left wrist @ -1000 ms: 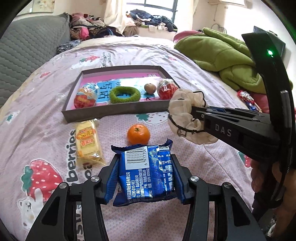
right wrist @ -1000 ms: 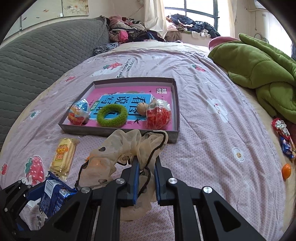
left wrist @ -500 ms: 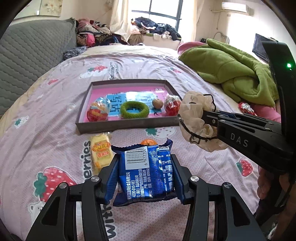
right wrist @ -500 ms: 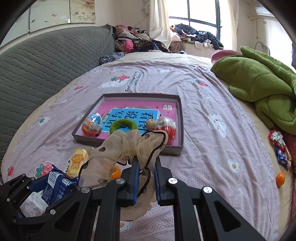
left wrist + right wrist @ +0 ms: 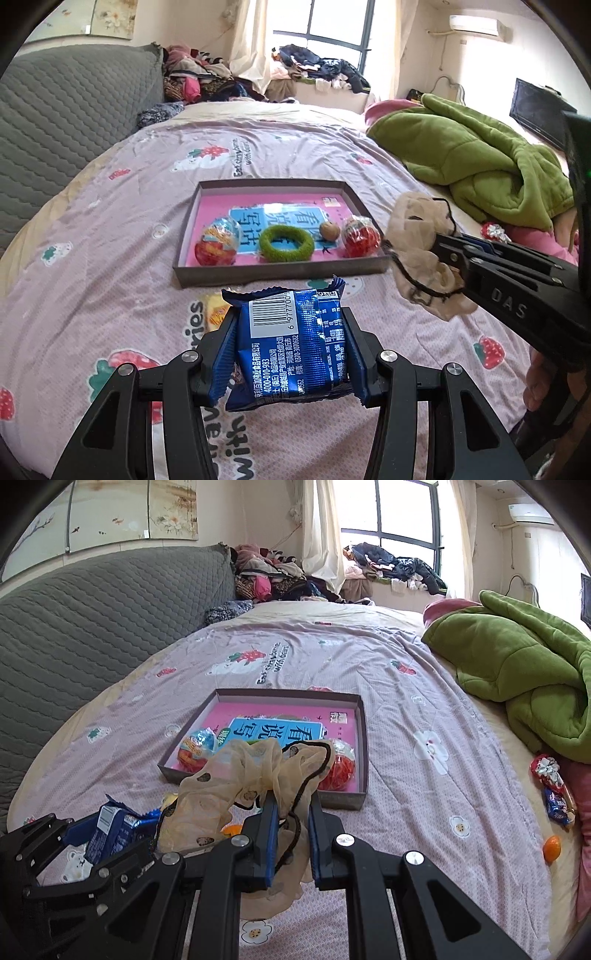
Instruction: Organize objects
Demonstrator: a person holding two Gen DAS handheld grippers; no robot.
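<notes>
Blue foil snack packet (image 5: 291, 347), light and crinkly, sits clamped by its sides in our left gripper (image 5: 291, 350) above the bedspread (image 5: 110, 258), while our right gripper (image 5: 291, 834) pinches the soft beige scrunchie (image 5: 236, 779) short of the tray (image 5: 364, 738).

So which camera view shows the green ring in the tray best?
The left wrist view. There the green ring lies fully visible in the tray, between a wrapped egg-shaped toy and a small brown nut. In the right wrist view, the beige fabric covers it almost entirely.
</notes>
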